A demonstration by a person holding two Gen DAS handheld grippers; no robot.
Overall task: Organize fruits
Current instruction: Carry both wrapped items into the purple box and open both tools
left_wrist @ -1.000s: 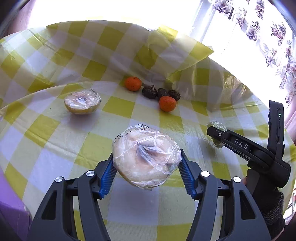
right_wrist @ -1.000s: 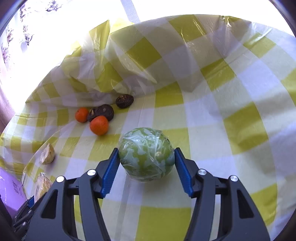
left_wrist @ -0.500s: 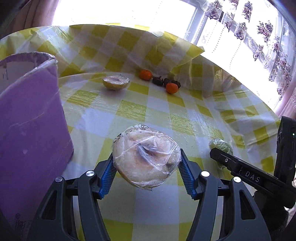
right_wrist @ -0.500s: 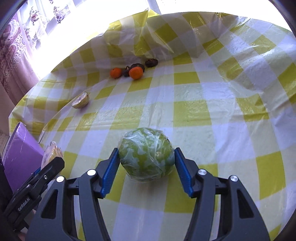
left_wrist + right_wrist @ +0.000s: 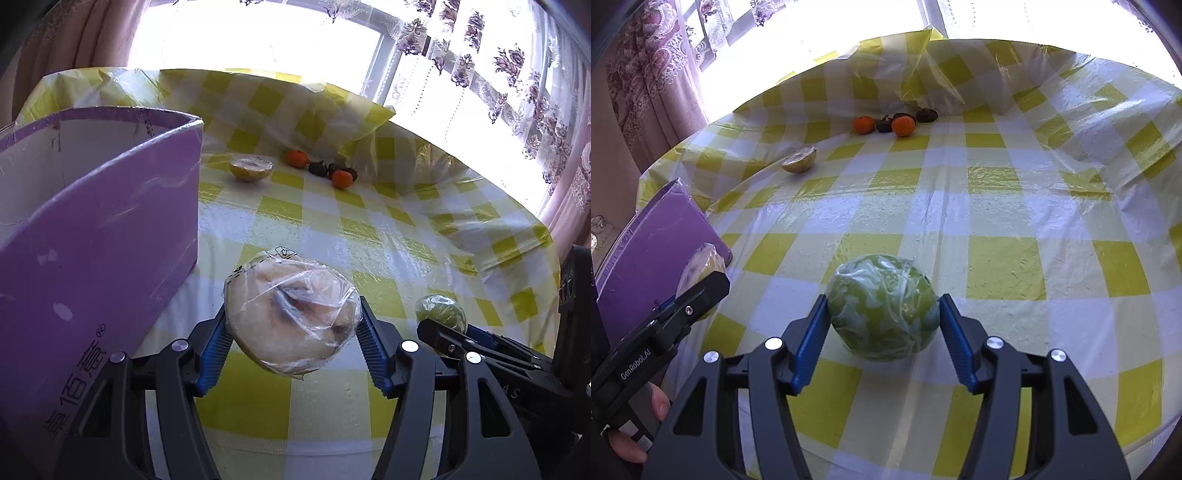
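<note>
Left gripper point(image 5: 293, 325) points forward over the table, its blue-padded fingers point(image 5: 216, 347) clamped on either side of a plastic-wrapped pale fruit half point(image 5: 291, 317), held off the surface. Just to its right, the right gripper point(image 5: 882, 319) runs roughly parallel, its blue pads point(image 5: 810, 332) pressed against the flanks of a film-wrapped green fruit point(image 5: 882, 306). In the right wrist view, the person's left hand point(image 5: 646, 421) wraps around the left gripper's handle, bare fingertips showing at the lower left edge.
</note>
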